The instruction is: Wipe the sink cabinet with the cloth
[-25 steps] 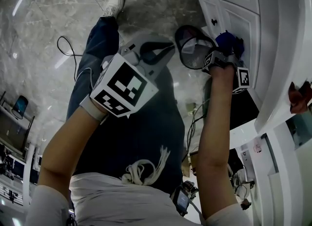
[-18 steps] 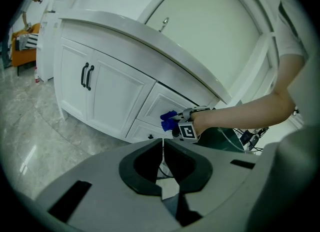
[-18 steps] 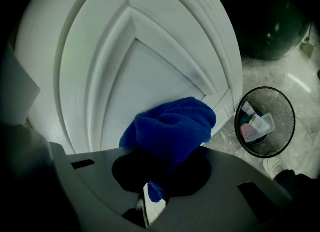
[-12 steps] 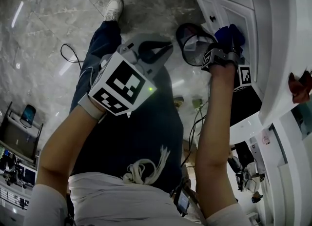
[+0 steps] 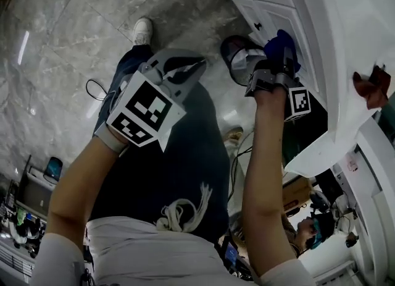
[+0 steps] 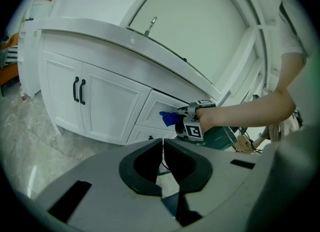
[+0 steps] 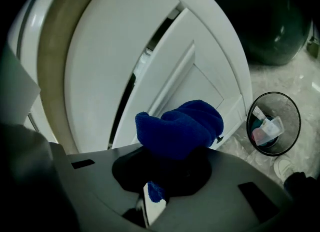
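My right gripper is shut on a bunched blue cloth, which presses against a white drawer front of the sink cabinet. In the right gripper view the cloth fills the jaws and hides the fingertips, with the cabinet panel right behind it. The left gripper view shows the cloth on the cabinet from the side. My left gripper hangs over my lap, shut and empty, its jaws pressed together.
A round wire waste bin with rubbish stands on the marble floor beside the cabinet, also in the right gripper view. A reddish rag lies on the countertop. Cables trail on the floor. A second person crouches at lower right.
My right gripper and the blue cloth slid a little leftward and up along the cabinet front. My head view shifted too. The left gripper stayed put.
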`<act>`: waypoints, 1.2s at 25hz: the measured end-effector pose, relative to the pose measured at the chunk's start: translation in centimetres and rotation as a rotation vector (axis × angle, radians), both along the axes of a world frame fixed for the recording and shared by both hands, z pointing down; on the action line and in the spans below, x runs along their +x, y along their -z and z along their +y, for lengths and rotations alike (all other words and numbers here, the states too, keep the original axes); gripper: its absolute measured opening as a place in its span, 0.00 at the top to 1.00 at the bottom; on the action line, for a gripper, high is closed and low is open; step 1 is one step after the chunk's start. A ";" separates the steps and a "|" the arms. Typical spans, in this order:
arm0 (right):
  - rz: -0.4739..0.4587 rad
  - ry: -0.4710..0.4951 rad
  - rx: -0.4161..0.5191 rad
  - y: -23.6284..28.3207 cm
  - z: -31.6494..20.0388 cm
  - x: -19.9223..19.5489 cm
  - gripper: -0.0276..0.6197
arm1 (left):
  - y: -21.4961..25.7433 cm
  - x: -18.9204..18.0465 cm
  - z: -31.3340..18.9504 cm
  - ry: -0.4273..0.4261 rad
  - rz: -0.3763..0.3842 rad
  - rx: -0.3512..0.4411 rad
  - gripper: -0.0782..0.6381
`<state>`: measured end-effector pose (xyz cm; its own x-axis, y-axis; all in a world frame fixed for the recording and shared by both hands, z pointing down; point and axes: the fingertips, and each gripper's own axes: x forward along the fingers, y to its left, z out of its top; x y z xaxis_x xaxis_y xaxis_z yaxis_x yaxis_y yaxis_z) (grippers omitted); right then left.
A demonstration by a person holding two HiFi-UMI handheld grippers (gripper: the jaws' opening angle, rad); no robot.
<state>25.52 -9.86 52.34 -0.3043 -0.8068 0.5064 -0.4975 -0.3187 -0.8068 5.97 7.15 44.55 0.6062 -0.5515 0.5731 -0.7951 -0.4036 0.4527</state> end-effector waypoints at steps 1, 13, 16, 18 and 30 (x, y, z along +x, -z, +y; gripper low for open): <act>-0.002 -0.003 0.010 0.5 0.9 0.0 0.86 | 0.5 -0.1 0.3 -0.017 -0.005 0.014 0.87; -0.009 -0.101 -0.021 2.3 5.8 2.3 0.86 | 2.8 -0.2 -0.3 -0.167 -0.032 0.062 0.87; -0.001 -0.146 -0.045 1.5 6.4 3.6 0.86 | 2.4 -0.1 -0.2 -0.191 -0.035 0.056 0.87; 0.012 -0.193 -0.052 0.8 6.6 4.7 0.86 | 2.0 -0.2 0.0 -0.205 -0.036 0.050 0.87; 0.121 -0.289 -0.043 -0.5 7.3 9.6 0.86 | 0.3 -0.8 0.3 -0.261 -0.040 0.028 0.87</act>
